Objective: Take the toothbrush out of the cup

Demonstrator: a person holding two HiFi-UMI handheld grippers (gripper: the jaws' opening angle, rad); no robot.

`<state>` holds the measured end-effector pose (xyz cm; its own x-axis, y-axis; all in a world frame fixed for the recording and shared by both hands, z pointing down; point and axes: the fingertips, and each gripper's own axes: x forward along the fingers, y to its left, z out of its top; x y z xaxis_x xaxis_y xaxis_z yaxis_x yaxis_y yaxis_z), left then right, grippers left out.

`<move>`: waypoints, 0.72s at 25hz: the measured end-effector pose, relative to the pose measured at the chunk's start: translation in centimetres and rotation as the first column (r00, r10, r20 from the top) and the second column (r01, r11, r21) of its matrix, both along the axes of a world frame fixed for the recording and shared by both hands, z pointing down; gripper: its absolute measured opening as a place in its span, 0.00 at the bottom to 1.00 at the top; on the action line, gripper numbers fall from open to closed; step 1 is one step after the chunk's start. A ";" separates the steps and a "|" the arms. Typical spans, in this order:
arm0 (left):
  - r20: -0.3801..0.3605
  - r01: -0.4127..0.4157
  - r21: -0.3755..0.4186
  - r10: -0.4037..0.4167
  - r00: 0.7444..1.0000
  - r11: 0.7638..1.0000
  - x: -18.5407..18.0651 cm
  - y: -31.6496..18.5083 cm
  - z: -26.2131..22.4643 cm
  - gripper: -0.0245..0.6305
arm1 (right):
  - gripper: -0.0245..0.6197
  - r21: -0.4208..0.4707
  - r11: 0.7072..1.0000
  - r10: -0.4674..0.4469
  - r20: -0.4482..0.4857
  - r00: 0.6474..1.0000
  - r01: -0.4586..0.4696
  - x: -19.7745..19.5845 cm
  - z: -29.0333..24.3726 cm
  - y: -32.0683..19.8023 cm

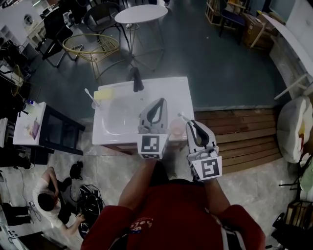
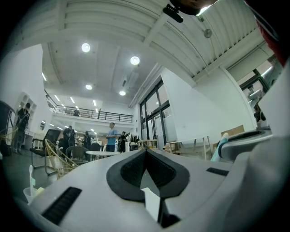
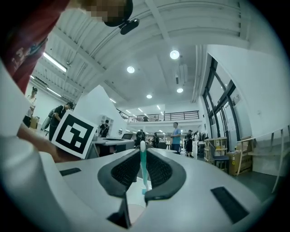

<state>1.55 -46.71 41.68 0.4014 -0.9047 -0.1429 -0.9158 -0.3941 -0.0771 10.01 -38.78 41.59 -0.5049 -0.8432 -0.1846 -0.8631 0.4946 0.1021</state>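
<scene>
Quick tally: two sets of tongs, the left tongs [image 1: 160, 101] and right tongs [image 1: 190, 123], with one marker cube each. Two toothbrushes: one toothbrush [image 3: 142, 167] in the right tongs, a second toothbrush [image 1: 88, 93] far left. Two cups: a pink cup [image 1: 175, 128] and a clear cup [image 1: 95, 104]. One tabletop [image 1: 171, 93], one tap [image 1: 137, 80], one round table [image 1: 142, 13], one yellow chair [image 1: 90, 46].

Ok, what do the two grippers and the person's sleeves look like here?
The left gripper and right gripper are light grey shells with black textured pads. Each carries a white cube with black square markers. The sleeves are red.
</scene>
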 end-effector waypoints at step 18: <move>0.007 0.016 0.011 -0.016 1.000 1.000 -0.4 1.1 0.1 0.08 | 0.13 0.171 0.981 0.091 0.006 0.996 -0.090 0.9 -6.2 -0.7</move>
